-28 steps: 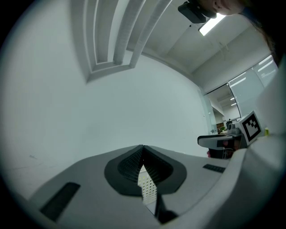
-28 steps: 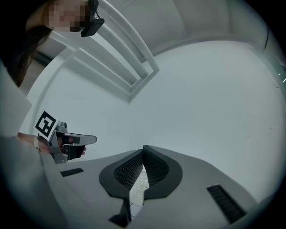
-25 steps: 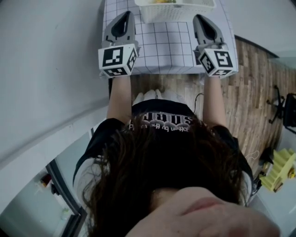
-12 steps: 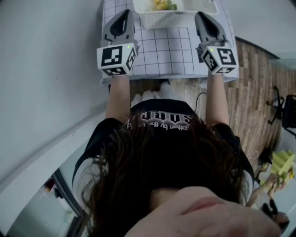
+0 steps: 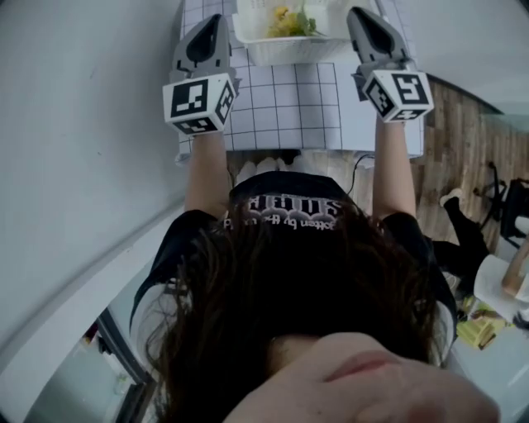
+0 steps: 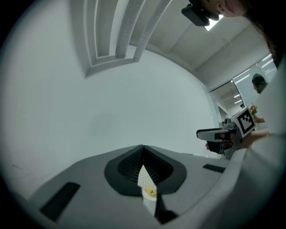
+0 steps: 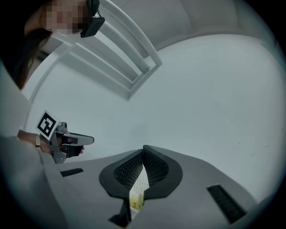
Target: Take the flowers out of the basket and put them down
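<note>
The basket (image 5: 285,51) looks white plastic, pierced with fine holes. Table (image 5: 281,107) wears a smooth white gridded sheet. Floor (image 5: 450,140) is brown wood planking. Left gripper (image 6: 143,149) and right gripper (image 7: 143,150) are matt grey plastic, pads (image 6: 129,164) black and dimpled.

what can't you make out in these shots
- basket: head view, far side cut off by the top edge.
- flowers: head view, small and partly cut off, so the count is unclear; in both gripper views only a yellow sliver shows below the shut jaw tips.
- left gripper and right gripper: head view, whether either touches the basket cannot be told.
</note>
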